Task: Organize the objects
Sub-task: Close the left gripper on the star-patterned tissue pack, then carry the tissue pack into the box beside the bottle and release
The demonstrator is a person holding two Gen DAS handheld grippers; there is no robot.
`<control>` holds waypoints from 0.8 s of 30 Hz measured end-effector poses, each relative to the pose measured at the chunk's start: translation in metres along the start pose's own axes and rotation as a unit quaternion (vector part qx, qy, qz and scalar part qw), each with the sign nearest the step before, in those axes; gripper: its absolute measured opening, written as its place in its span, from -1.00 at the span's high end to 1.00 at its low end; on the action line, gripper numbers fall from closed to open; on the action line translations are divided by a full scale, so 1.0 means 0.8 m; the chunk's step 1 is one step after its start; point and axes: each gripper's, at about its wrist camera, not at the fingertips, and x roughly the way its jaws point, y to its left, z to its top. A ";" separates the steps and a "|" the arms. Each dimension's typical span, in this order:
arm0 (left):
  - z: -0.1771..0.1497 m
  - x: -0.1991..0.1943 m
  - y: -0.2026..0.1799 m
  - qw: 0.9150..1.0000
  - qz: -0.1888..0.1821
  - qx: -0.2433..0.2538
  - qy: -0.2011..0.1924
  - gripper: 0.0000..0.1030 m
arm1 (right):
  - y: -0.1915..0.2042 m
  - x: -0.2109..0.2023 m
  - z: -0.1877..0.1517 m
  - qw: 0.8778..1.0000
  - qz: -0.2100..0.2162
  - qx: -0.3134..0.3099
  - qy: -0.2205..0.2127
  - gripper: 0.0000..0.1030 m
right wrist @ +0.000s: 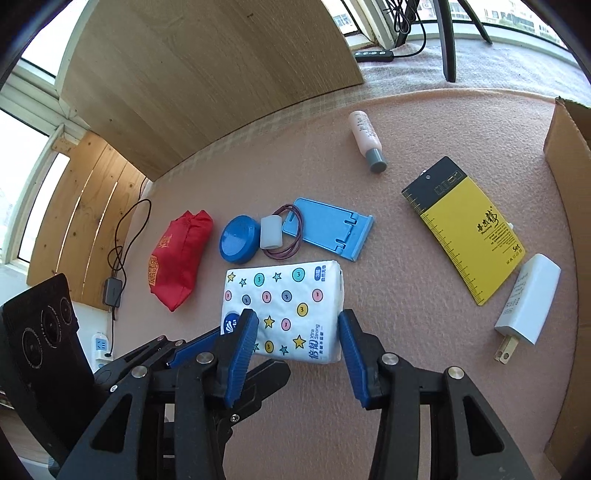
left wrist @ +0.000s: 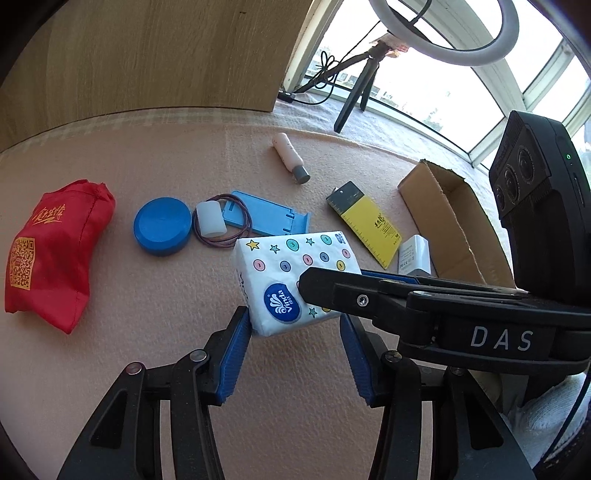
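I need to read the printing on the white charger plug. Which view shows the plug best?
The right wrist view: the white charger plug lies whole, prongs and label side visible. In the left wrist view the plug is smaller and its near end is cut off by the right gripper.

I am in what looks like a sunlit room at home, set up for filming. A pink felt mat (right wrist: 424, 369) covers the surface in front of me. Behind it stands a wooden board (right wrist: 207, 74), then big windows (left wrist: 424, 85) all around. A ring light (left wrist: 443, 33) on a tripod (left wrist: 354, 96) stands by the glass, beside a power strip (right wrist: 373, 54).
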 end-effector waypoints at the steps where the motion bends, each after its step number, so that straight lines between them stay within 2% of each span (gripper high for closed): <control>1: -0.001 -0.003 -0.006 1.000 -0.001 0.004 -0.003 -0.02 | -0.001 -0.007 -0.003 1.000 0.000 0.001 -0.005 0.18; 14: -0.008 -0.025 -0.110 0.998 -0.031 0.056 -0.026 -0.02 | -0.032 -0.108 -0.043 0.997 -0.021 0.006 -0.071 0.18; 24: -0.010 -0.008 -0.203 0.992 -0.064 0.104 -0.023 -0.02 | -0.085 -0.180 -0.069 0.992 -0.055 0.021 -0.113 0.18</control>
